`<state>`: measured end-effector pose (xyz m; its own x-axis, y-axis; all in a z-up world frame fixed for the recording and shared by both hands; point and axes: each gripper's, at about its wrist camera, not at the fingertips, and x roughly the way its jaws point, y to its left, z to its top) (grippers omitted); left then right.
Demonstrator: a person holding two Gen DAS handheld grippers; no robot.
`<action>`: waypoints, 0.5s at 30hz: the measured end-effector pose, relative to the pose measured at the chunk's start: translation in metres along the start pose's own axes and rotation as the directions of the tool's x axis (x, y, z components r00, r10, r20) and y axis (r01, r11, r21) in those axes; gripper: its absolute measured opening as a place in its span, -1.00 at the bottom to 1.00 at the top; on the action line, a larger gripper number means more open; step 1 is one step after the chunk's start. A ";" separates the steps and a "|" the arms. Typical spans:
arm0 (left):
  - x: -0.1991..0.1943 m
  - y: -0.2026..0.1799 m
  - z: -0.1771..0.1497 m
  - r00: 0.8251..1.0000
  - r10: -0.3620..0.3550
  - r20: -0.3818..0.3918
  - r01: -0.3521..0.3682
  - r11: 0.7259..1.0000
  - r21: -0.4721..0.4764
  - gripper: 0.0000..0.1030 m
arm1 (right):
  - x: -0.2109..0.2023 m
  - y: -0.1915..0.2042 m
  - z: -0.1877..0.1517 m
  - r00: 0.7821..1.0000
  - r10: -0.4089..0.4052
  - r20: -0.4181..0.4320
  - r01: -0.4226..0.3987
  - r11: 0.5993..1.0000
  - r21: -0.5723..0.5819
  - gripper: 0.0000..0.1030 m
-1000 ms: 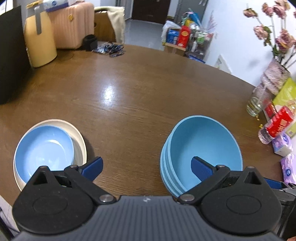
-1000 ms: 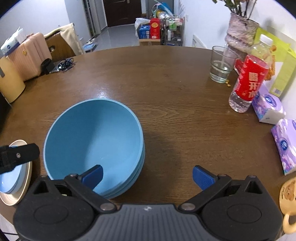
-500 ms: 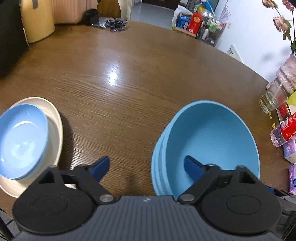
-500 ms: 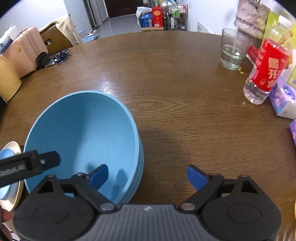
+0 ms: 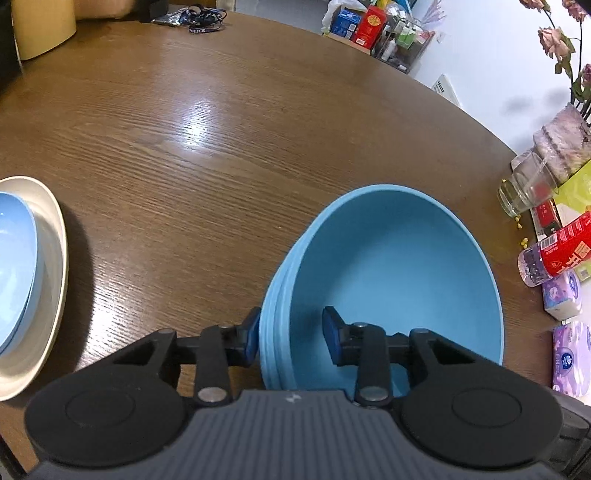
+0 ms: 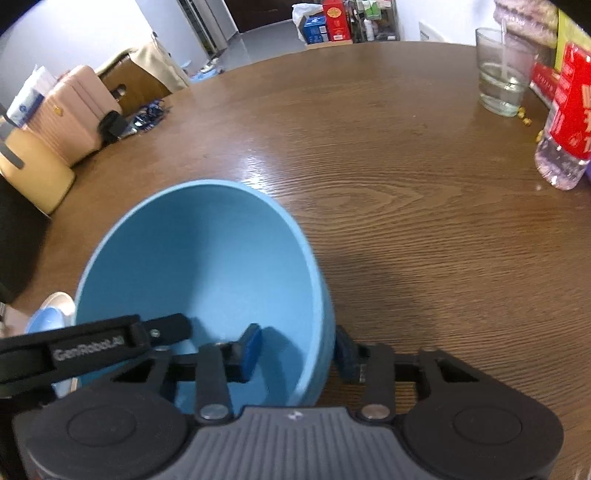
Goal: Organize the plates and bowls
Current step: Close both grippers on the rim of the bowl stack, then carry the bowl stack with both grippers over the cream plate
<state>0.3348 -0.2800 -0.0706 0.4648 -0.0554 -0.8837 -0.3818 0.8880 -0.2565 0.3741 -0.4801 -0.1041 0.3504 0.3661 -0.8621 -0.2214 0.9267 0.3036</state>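
Observation:
A stack of blue bowls (image 5: 399,273) sits on the round wooden table (image 5: 221,155). My left gripper (image 5: 290,341) straddles the stack's left rim, its jaws closed in on the wall. My right gripper (image 6: 297,352) straddles the right rim of the same stack (image 6: 207,266), jaws closed in on the wall. The bowls look tilted in the right wrist view. A light blue bowl (image 5: 14,273) rests on a cream plate (image 5: 48,280) at the left. The left gripper's arm (image 6: 92,347) shows in the right wrist view.
At the right edge stand a glass (image 6: 502,74), a red-labelled bottle (image 6: 565,122), tissue packs (image 5: 565,295) and a flower vase (image 5: 561,147). A yellow jug (image 6: 33,170) and dark cords (image 5: 199,18) sit at the far side.
Both grippers moved in onto the blue bowl stack and closed from wide open onto its opposite rims. The stack now looks tilted.

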 end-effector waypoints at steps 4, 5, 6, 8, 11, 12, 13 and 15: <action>0.000 -0.001 0.002 1.000 0.004 -0.002 -0.004 1.000 -0.001 -0.32 | -0.001 0.001 -0.003 1.000 -0.002 0.018 0.002 1.000 0.011 -0.26; -0.001 -0.001 0.002 1.000 0.005 -0.002 -0.005 1.000 -0.001 -0.32 | -0.001 0.000 -0.003 1.000 -0.002 0.021 0.001 1.000 0.018 -0.28; 0.000 0.001 0.004 1.000 0.006 -0.003 -0.006 1.000 0.000 -0.32 | -0.001 0.000 -0.003 1.000 -0.001 0.024 0.000 1.000 0.024 -0.29; 0.000 -0.001 0.005 1.000 0.008 -0.001 -0.008 1.000 0.005 -0.32 | -0.002 0.000 -0.005 0.999 0.000 0.032 -0.001 1.000 0.031 -0.32; -0.002 0.000 0.004 1.000 0.013 0.003 -0.013 1.000 0.011 -0.32 | -0.006 -0.001 -0.006 0.999 -0.001 0.047 -0.001 0.999 0.035 -0.37; -0.002 0.000 0.004 1.000 0.012 0.003 -0.012 1.000 0.011 -0.32 | -0.008 0.000 -0.007 0.999 -0.003 0.052 0.001 0.999 0.034 -0.37; -0.003 0.001 0.004 1.000 0.010 0.004 -0.010 1.000 0.010 -0.32 | -0.009 0.001 -0.008 0.998 -0.007 0.057 0.005 0.999 0.032 -0.38; -0.005 0.003 0.003 1.000 0.008 0.007 -0.008 1.000 0.013 -0.32 | -0.010 0.003 -0.009 0.998 -0.010 0.062 0.008 1.000 0.030 -0.38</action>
<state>0.3337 -0.2761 -0.0656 0.4675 -0.0452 -0.8828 -0.3749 0.8943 -0.2443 0.3615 -0.4816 -0.0980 0.4085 0.3618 -0.8380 -0.1917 0.9316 0.3088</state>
